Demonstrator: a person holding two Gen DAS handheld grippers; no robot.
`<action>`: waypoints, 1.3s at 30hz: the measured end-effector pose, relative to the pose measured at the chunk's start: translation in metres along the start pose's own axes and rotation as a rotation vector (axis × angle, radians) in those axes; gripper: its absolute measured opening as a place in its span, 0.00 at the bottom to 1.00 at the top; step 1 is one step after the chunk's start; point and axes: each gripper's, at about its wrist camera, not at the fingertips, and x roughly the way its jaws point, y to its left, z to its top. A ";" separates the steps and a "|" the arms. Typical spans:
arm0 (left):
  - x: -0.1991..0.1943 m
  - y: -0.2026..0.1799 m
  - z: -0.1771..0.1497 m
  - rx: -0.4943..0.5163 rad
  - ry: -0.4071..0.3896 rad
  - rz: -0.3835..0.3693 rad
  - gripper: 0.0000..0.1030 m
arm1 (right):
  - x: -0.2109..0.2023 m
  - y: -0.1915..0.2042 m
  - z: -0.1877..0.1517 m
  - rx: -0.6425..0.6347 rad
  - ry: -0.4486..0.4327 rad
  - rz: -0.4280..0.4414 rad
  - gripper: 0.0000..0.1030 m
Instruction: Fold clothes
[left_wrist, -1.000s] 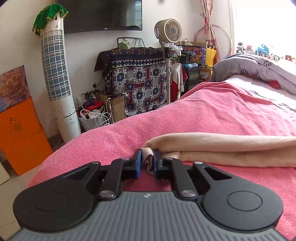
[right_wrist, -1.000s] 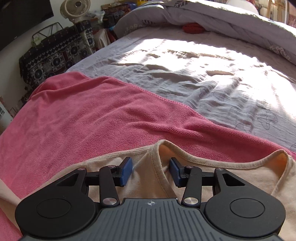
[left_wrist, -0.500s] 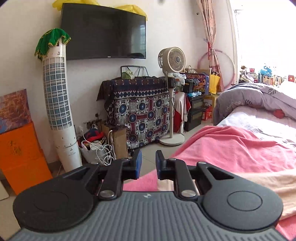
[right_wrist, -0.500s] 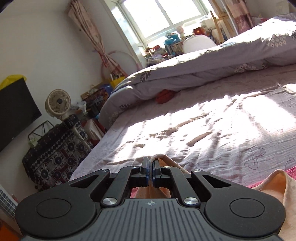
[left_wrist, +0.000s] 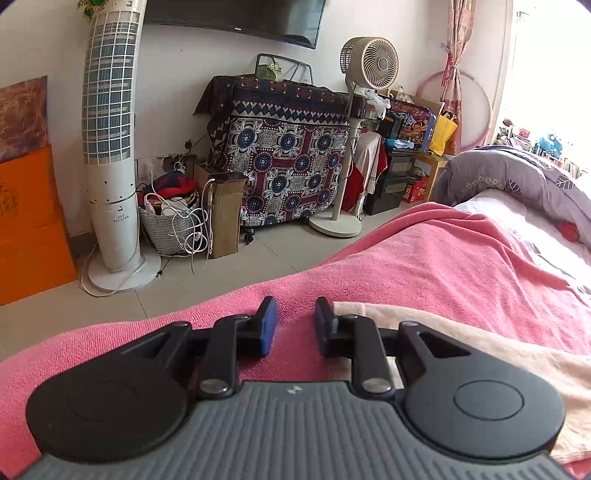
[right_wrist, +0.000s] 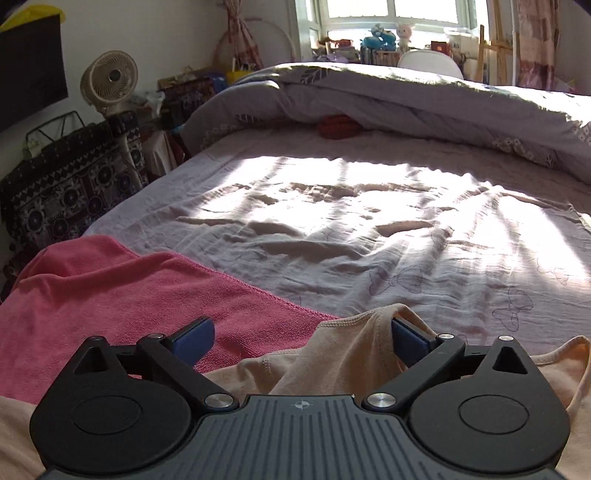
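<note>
A: Tool (left_wrist: 295, 323) on the left first. How does it stand?

B: Its blue pads are parted a little and have just been opening. Only the pink towel (left_wrist: 424, 266) shows in the gap. The peach garment (left_wrist: 480, 343) starts just right of the right pad, in the lower right of the left wrist view; whether it touches that pad cannot be told.

A: And the right tool (right_wrist: 301, 341)?

B: Spread as wide as it goes, its jaws having just been opening. A raised fold of the same garment (right_wrist: 354, 350), a stitched hem along its top, stands between them. It leans on the right pad and is clear of the left one, so nothing pinches it.

A: Where does the rest of the garment lie?

B: Along the bottom of the right wrist view, under the tool body, reaching both lower corners. It rests on the pink towel, which fills the lower left there.

A: Beyond that?

B: The towel lies over a lilac bed sheet (right_wrist: 351, 229), wrinkled and sunlit, filling the middle. A grey quilt (right_wrist: 406, 96) is heaped across the top, with something red (right_wrist: 338, 125) at its edge. In the left wrist view the floor holds a white tower fan (left_wrist: 110, 147) at upper left, a basket of cables (left_wrist: 170, 225) beside it, a patterned cloth (left_wrist: 288, 155) over furniture in the centre, and a pedestal fan (left_wrist: 369, 62) to the right.
</note>
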 end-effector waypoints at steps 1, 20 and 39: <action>0.001 0.000 0.000 0.003 0.002 0.003 0.29 | -0.017 -0.004 0.003 0.024 0.019 0.027 1.00; -0.081 -0.017 0.071 0.137 0.011 0.305 0.69 | -0.390 -0.142 -0.265 -0.031 0.105 -0.209 1.00; -0.347 -0.129 -0.254 1.359 -0.276 -0.450 0.79 | -0.402 -0.134 -0.339 0.105 0.077 -0.118 1.00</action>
